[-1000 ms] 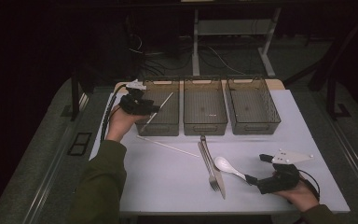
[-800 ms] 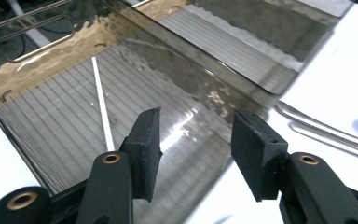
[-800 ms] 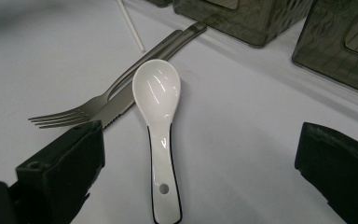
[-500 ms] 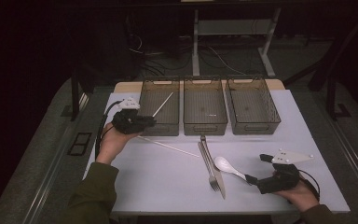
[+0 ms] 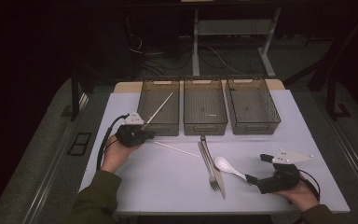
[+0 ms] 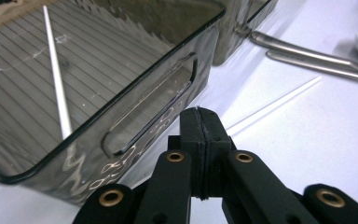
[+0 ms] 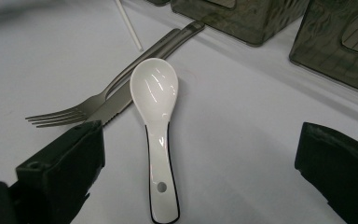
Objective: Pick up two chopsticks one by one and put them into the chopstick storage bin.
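Three bins (image 5: 205,108), two chopsticks (image 5: 176,149), one fork (image 5: 208,161), one knife (image 5: 216,176), one spoon (image 5: 229,166)

The room is left dim and nearly black around the pale grey table (image 5: 168,186); glare is thrown on the glossy white ceramic spoon (image 7: 154,93); soft shadows are cast beneath it; the nearest black jaws are rendered blurred.

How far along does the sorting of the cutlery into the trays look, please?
Done: one white chopstick lies in the left smoky plastic tray. In hand: nothing; the left gripper is shut and empty, the right gripper open around the white ceramic spoon. Left: second chopstick, metal fork, knife.
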The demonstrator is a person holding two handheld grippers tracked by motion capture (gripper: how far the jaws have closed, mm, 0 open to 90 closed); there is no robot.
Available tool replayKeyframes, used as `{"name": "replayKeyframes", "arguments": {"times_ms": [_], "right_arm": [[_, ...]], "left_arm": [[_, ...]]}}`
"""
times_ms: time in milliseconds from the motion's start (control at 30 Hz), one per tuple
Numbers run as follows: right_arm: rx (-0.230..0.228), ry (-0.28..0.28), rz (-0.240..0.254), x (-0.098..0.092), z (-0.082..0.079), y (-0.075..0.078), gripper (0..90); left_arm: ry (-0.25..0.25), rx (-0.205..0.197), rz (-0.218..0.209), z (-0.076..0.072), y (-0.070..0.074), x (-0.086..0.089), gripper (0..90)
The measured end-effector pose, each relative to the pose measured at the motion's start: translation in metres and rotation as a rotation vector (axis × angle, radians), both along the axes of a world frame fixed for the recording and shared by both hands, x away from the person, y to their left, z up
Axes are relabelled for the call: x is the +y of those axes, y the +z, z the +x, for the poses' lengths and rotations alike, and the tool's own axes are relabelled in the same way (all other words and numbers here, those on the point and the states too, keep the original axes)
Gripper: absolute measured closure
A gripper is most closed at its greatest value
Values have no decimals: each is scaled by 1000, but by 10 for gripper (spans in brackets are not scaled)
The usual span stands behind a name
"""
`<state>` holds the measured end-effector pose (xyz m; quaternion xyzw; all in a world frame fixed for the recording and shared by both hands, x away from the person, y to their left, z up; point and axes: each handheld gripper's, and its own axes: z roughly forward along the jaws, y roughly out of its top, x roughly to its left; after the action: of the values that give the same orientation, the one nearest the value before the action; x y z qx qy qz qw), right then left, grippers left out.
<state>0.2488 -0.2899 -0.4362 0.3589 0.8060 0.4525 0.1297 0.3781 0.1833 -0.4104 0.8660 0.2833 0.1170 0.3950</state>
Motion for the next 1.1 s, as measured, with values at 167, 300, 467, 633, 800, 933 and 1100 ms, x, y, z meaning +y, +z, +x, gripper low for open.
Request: {"name": "replayKeyframes", "arguments": {"times_ms": [167,300,467,633,800,933,1100], "right_arm": [[0,1,1,0,0,0,14],[2,3,1,0,0,0,14],[1,2,1,0,0,0,14],[3,2,1,0,0,0,14],[4,3,1,0,0,0,14],[3,4,1,0,0,0,14],[2,3,1,0,0,0,14]], "left_arm": [[-9,20,44,5,-13,-6,888],[2,13,65,8,-18,-7,888],[16,8,72,11,-20,-3,888],[26,13,86,13,-25,-3,888],[37,11,111,15,-29,-1,888],[42,15,108,16,-30,-1,888],[31,36,129,15,-32,0,889]]}}
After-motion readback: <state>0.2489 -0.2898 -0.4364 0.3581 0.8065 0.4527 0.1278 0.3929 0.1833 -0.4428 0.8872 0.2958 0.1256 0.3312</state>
